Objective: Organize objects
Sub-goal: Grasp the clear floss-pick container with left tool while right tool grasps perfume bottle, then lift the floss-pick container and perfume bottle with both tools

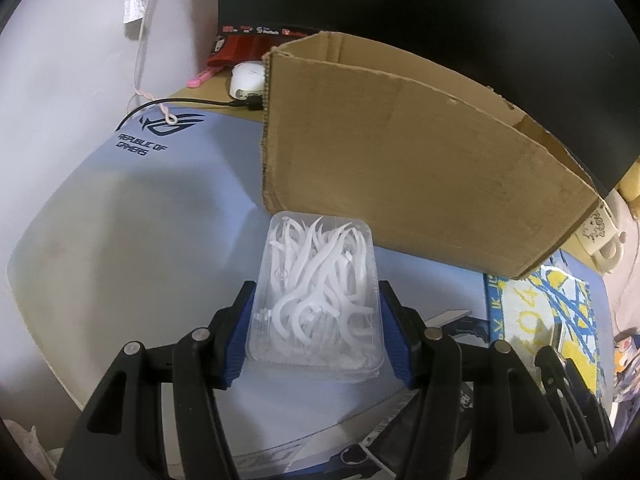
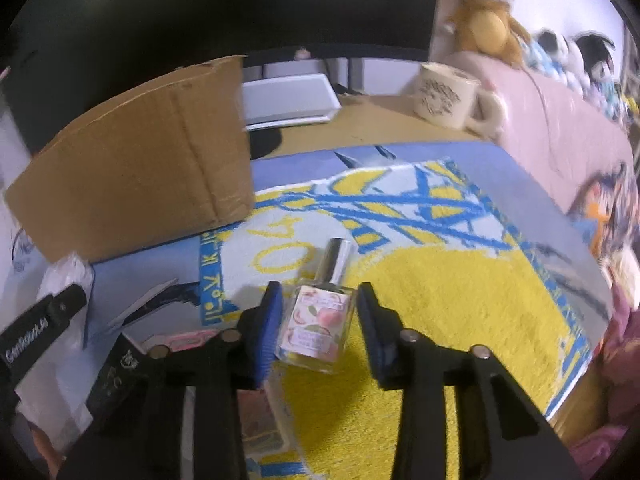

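Up close, the left hand-held gripper [image 1: 316, 334] pinches a clear plastic tub [image 1: 314, 300], rounded at the corners and packed with curved white floss picks [image 1: 320, 276]; its blue ribbed pads press both long sides. The tub's long axis runs away from the camera, its far end just short of the cardboard box [image 1: 420, 160]. Right of that box, on a fuzzy yellow-and-blue mat [image 2: 460, 300], a small square glass bottle [image 2: 320, 324] lies between the right hand-held gripper's [image 2: 320, 330] part-spread pads, its shiny cap [image 2: 338, 258] pointing away; I cannot tell whether they touch it.
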The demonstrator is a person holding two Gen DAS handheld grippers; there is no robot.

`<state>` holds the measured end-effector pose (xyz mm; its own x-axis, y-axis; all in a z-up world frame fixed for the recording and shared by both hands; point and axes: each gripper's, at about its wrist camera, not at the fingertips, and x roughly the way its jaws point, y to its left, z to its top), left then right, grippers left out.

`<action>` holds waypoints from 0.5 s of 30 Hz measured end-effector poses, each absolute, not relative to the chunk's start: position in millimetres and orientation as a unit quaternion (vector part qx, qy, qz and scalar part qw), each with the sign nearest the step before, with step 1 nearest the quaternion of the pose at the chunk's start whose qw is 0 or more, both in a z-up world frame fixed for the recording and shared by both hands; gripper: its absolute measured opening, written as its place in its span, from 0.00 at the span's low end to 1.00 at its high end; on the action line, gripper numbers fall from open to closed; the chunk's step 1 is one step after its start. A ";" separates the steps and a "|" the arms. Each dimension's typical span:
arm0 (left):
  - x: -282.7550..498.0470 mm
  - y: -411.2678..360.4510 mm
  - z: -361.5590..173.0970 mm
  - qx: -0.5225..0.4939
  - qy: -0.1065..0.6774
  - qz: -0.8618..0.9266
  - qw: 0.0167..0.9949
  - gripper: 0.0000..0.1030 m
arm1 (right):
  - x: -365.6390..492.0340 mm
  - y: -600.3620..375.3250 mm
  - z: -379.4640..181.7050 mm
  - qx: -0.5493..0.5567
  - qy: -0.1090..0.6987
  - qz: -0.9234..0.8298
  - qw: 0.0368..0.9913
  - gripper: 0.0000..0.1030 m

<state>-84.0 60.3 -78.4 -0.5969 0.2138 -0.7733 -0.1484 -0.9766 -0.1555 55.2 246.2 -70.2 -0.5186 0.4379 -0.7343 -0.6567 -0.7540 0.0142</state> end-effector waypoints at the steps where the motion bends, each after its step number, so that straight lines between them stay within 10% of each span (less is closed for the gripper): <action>1: -84.6 59.3 -78.6 -0.437 -0.037 0.893 0.099 0.55 | 55.2 244.9 -70.0 -0.371 0.145 0.861 0.316 0.36; 15: -87.6 55.6 -78.3 -0.430 -0.024 0.898 0.086 0.55 | 60.7 241.6 -59.5 -0.331 0.138 0.886 0.294 0.33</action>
